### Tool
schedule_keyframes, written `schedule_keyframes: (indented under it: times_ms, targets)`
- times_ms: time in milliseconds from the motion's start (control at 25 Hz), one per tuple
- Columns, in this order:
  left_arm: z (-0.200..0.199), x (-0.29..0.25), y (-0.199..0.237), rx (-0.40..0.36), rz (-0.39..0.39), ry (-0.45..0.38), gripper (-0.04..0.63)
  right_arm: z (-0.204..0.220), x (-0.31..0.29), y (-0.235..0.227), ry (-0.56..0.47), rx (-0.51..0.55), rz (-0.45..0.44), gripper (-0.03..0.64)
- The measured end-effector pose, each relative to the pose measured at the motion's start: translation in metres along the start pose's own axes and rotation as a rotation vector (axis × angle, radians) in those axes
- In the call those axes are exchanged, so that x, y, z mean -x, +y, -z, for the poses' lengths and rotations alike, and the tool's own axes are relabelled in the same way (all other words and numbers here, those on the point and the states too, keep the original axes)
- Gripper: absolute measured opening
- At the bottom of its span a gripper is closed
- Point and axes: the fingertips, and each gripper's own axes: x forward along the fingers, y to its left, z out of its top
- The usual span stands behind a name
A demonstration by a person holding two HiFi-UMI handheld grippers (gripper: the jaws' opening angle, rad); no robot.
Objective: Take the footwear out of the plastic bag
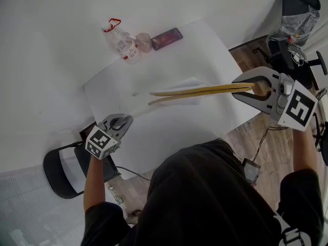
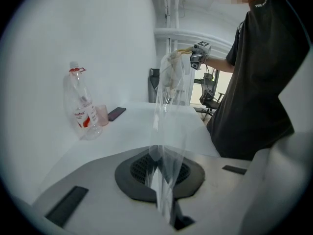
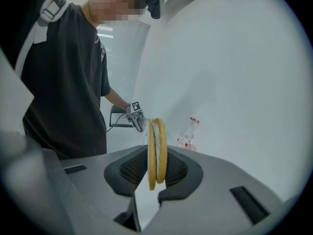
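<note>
The person's dark shirt (image 1: 215,199) fills the bottom of the head view, with both arms reaching out over the white counter (image 1: 154,137). The right gripper (image 1: 258,88) is clamped on one end of the footwear (image 1: 205,91), a pair of thin yellow soles pressed flat together and held edge-up between its jaws. The left gripper (image 1: 121,121) has its jaws pressed together on a fold of the clear plastic bag (image 2: 170,126), which stretches taut from there toward the far end of the soles. This looks like a deliberate opposed hold: one gripper anchors the bag and the other keeps the footwear, so drawing them apart should slide the pair free. The far end seems to sit inside the bag. A bottle (image 1: 123,42), a cup (image 1: 144,42) and a phone (image 1: 167,38) stand well clear at the counter's far edge.
</note>
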Motion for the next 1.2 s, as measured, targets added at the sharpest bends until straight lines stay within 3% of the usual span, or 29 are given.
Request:
schedule_keyframes:
  times_ms: [480,680,880,1040,1200]
  targets:
    - [0.008,0.007,0.006,0.055,-0.015,-0.033,0.023,0.008,0.014,-0.005,0.008,-0.030,0.056,0.072]
    - [0.009,0.013,0.006,0.119,-0.033,-0.059,0.021,0.008,0.027,-0.013,-0.011,-0.044,0.107,0.072]
    - [-0.001,0.017,0.010,0.155,-0.076,-0.086,0.021,0.002,0.040,-0.029,-0.110,-0.067,0.235,0.072]
    - [-0.026,0.023,0.023,0.194,-0.171,-0.150,0.021,-0.001,0.050,-0.039,-0.207,-0.110,0.338,0.072]
    - [-0.063,0.018,0.023,0.199,-0.263,-0.225,0.021,0.004,0.057,-0.053,-0.250,-0.161,0.501,0.072]
